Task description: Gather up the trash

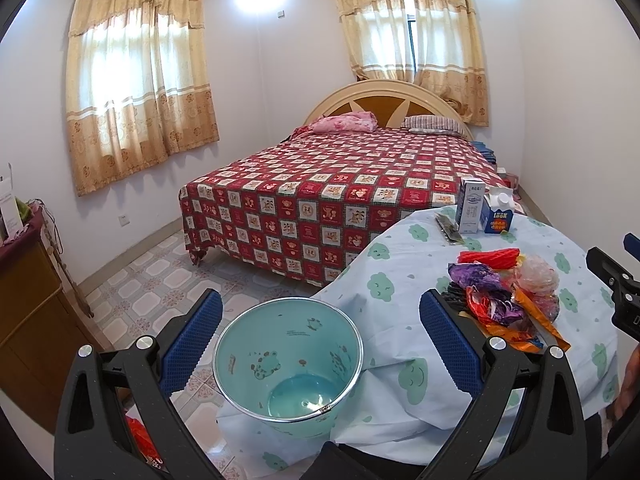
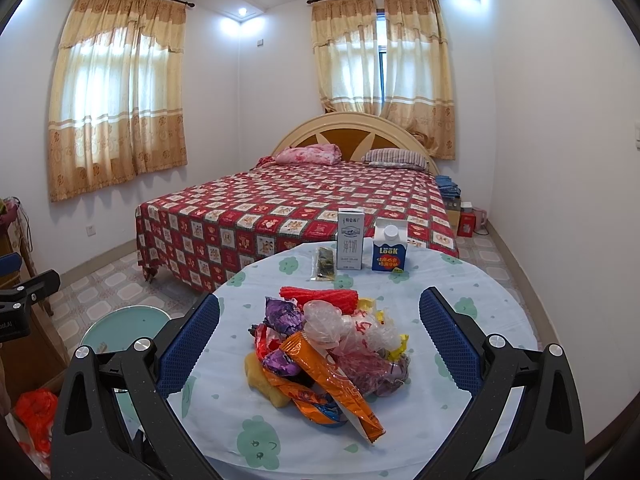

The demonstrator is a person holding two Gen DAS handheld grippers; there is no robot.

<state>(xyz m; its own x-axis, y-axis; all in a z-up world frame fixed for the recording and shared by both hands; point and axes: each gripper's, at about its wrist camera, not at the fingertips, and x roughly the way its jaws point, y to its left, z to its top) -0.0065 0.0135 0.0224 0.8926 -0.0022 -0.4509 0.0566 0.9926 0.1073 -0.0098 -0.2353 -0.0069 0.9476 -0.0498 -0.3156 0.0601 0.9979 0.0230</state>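
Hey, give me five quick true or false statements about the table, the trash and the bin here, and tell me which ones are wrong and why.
1. Both grippers are open and hold nothing. True: the left gripper and the right gripper have their jaws spread wide.
2. The teal bin is packed with wrappers. False: no wrappers show inside it.
3. The wrapper pile lies on the cloud-print tablecloth. True.
4. The two cartons lie flat inside the pile. False: the white milk carton and the blue carton stand upright at the table's far edge, apart from the pile.
5. The long orange wrapper is in the right gripper's grasp. False: it lies on the pile, untouched.
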